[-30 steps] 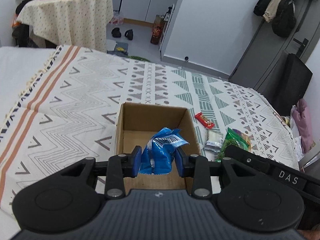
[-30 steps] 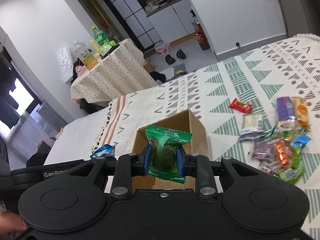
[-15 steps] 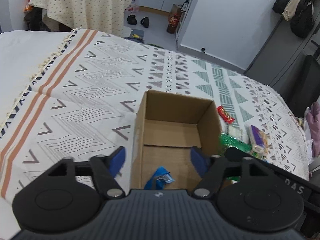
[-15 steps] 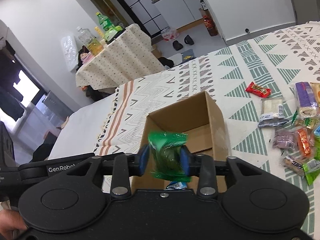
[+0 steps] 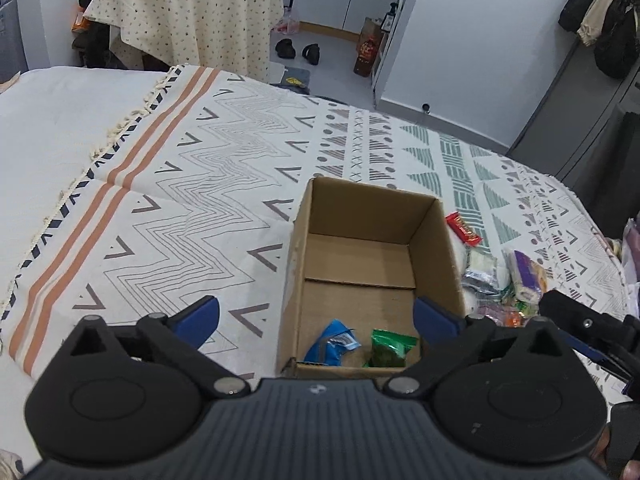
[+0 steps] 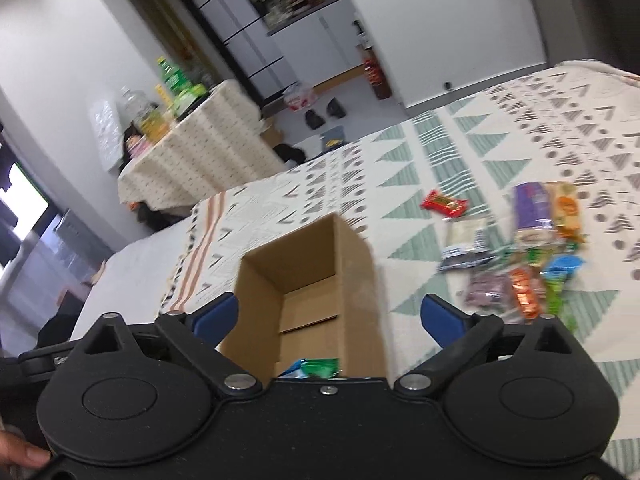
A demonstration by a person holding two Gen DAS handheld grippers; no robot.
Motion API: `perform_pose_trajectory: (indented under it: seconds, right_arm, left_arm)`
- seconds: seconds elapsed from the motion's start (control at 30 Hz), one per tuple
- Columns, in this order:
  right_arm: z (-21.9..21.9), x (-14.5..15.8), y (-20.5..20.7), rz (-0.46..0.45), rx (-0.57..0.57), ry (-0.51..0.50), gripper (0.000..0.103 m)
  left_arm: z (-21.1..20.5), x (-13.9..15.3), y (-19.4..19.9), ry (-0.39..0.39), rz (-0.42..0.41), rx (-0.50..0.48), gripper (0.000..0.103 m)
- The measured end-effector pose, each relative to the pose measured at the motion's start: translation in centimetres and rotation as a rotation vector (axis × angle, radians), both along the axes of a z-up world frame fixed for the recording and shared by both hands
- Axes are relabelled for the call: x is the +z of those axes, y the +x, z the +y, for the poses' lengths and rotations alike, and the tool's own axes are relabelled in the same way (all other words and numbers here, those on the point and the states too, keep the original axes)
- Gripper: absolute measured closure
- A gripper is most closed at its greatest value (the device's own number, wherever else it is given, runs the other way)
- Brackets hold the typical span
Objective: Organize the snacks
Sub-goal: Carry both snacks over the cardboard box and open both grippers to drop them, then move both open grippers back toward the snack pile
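Peering past my right gripper [image 6: 328, 320], I see its body hides most of the green packet [image 5: 387, 347] and blue packet [image 5: 331, 345] lying in the cardboard box [image 5: 436, 256]; both it and my left gripper [image 5: 316, 318] hover spread wide, empty.

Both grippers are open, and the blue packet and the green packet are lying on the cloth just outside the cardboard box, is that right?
Not quite. The blue packet and green packet lie inside the cardboard box, at its near end, as the left wrist view shows. The left gripper and right gripper are indeed open.
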State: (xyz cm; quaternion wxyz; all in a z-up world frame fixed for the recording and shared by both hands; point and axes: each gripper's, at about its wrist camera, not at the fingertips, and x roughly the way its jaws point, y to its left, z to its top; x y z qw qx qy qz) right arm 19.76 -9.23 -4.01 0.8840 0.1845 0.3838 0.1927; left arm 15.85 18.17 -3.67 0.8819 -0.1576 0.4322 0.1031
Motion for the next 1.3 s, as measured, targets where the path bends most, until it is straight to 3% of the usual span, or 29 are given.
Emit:
perform_pose_trajectory:
  seconds: [0.37,0.8,0.97,1.3]
  right_arm:
    - [-4.1,0.7,-1.3,-0.036,-0.007,-0.009,0.000]
    - [-9.8,0.7,-2.6,-0.066,-0.060,-0.046,0.000]
    - [-11.7,0.4,-2.7,-0.043,-0.078,-0.046,0.000]
    - [-14.5,-0.4,-2.9,-0.039,-0.114,-0.059,0.000]
  left_arm:
    - [-2.8,2.1,-1.3,-0.050,-0.088,-0.004,0.000]
    - [-7.6,2.9,-1.5,-0.038,-0.082,-0.115,0.000]
    - [-10.2,3.1,-1.2,0.016,-0.061,-0.184,0.000]
    - [-13.9,2.8,-0.2,-0.001,-0.063,-0.232,0.000]
